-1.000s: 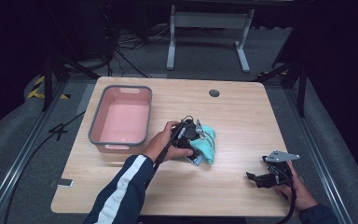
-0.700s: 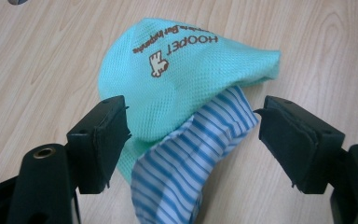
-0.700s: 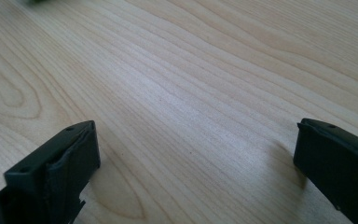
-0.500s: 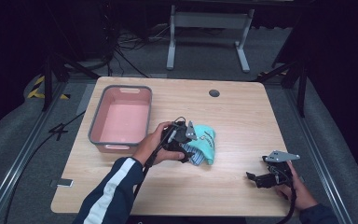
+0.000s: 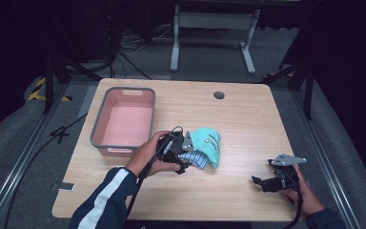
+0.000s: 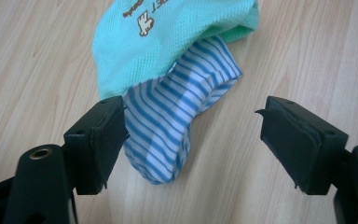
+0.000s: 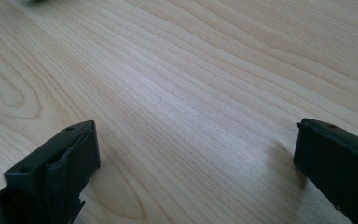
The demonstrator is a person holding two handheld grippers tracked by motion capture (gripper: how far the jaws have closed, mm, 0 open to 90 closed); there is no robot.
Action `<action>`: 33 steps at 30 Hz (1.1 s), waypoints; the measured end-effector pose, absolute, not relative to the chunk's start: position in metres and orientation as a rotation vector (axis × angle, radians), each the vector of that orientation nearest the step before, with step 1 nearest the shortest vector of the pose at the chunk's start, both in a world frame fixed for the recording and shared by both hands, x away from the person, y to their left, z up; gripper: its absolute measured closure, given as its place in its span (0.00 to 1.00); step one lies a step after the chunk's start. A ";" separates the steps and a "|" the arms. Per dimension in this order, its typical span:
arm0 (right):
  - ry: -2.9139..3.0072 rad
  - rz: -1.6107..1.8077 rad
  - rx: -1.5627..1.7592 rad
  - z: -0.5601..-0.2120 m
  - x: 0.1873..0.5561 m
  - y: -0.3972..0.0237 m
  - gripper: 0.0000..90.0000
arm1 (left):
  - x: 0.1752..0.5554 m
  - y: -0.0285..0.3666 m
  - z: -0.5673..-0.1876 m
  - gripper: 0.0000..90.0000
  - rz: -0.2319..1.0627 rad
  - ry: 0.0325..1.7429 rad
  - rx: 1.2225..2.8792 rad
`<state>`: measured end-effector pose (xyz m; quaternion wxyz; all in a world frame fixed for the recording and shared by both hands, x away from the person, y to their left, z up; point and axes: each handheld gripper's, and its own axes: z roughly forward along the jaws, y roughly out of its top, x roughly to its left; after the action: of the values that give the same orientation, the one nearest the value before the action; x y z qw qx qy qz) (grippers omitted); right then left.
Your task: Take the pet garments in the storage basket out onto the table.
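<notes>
Left hand-held gripper point(image 6: 191, 140) released, jaws spread wide either side of a blue-striped sock point(image 6: 177, 121) lying on the worktop point(image 5: 248, 119); one jaw just beside the sock's edge, contact hard to tell. Striped sock partly tucked under a mint-green sock point(image 6: 163, 37), its printed lettering cut off at the top of the left gripper view. Right hand-held gripper point(image 5: 267, 181) also released, low over bare wood near the front right corner, well apart from the socks. Pink bin point(image 5: 124, 121) beside the left hand point(image 5: 147, 152).
</notes>
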<state>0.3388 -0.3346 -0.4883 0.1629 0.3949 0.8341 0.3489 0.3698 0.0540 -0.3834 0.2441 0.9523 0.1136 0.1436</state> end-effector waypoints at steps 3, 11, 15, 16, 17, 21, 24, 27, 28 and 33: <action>2.378 0.998 1.130 -0.488 0.339 -0.334 0.01 | 0.365 0.061 -0.389 0.24 0.410 0.304 2.626; 2.378 0.996 1.132 -0.488 0.338 -0.335 0.01 | 0.358 0.081 -0.398 0.24 0.430 0.322 2.649; 2.378 0.996 1.132 -0.488 0.338 -0.334 0.01 | 0.353 0.090 -0.401 0.24 0.446 0.338 2.631; 2.378 0.996 1.132 -0.488 0.338 -0.334 0.01 | 0.352 0.091 -0.402 0.24 0.448 0.339 2.630; 2.378 0.996 1.132 -0.488 0.338 -0.334 0.01 | 0.349 0.093 -0.403 0.24 0.454 0.341 2.631; 2.378 0.996 1.132 -0.488 0.338 -0.335 0.01 | 0.343 0.102 -0.407 0.23 0.465 0.325 2.651; 2.378 0.996 1.132 -0.488 0.338 -0.335 0.01 | 0.339 0.113 -0.412 0.23 0.456 0.357 2.648; 2.378 0.996 1.132 -0.488 0.338 -0.335 0.01 | 0.337 0.126 -0.417 0.24 0.439 0.402 2.624; 2.377 0.996 1.133 -0.488 0.338 -0.334 0.01 | 0.336 0.129 -0.418 0.24 0.444 0.413 2.618; 2.375 0.995 1.136 -0.488 0.338 -0.335 0.01 | 0.332 0.147 -0.427 0.23 0.452 0.452 2.614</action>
<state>0.3379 -0.3345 -0.4883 0.1628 0.3981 0.8327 0.3488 0.3321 0.1469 -0.4275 0.2233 0.9468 0.1639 0.1636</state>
